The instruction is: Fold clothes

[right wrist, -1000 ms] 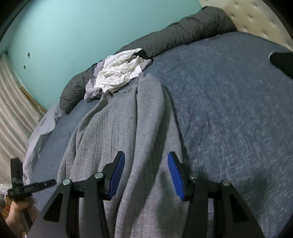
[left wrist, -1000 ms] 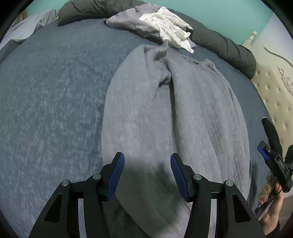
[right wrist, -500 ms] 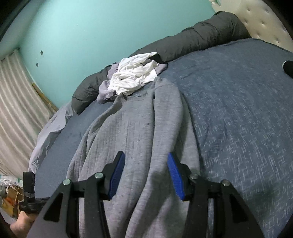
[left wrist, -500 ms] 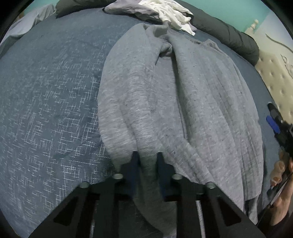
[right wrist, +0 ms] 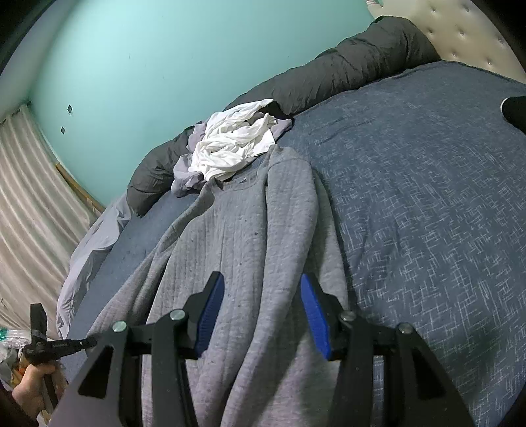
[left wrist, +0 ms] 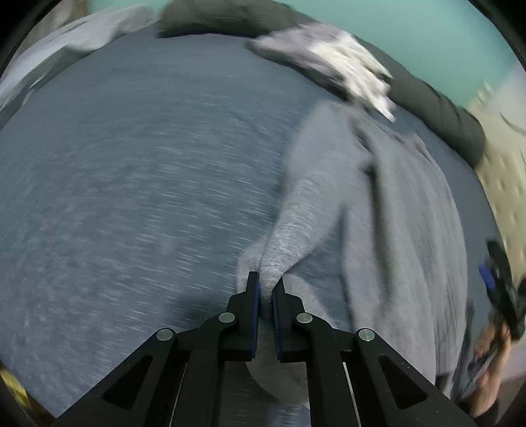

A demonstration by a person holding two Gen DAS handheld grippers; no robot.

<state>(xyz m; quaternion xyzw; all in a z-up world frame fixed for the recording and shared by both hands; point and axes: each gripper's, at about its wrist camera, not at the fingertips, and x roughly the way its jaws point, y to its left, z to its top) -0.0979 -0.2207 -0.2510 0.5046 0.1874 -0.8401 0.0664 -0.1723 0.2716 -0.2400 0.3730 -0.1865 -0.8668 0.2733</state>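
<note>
My left gripper (left wrist: 265, 289): jaws closing, blue pads pinching a bunched fold of the grey sweater (left wrist: 378, 230), cloth pulled up taut between them. The left wrist view is badly smeared; fine detail cannot be read.

My right gripper (right wrist: 263, 315): jaws stand apart, roughly half spread, pads pressing on nothing; it hangs just above the sweater's lower part, ribbed cloth showing between the fingers.

The sweater lies lengthwise on the blue-grey bedspread (right wrist: 427, 213), hem end near me, neckline at the far end. Long folds run down its length.

Low at the left edge of the right wrist view, a hand (right wrist: 31, 387) grips the handle of the other tool.

Just past the neckline: a crumpled white garment (right wrist: 233, 144) lying on a pale lilac-grey cloth (right wrist: 182, 175), touching or overlapping the sweater's collar.

Behind those, a dark rolled duvet (right wrist: 345, 75) runs along the far edge of the bed. Beyond it, a teal wall (right wrist: 164, 65). Tufted cream headboard (right wrist: 460, 29) at upper right, striped curtain (right wrist: 29, 197) at left.
</note>
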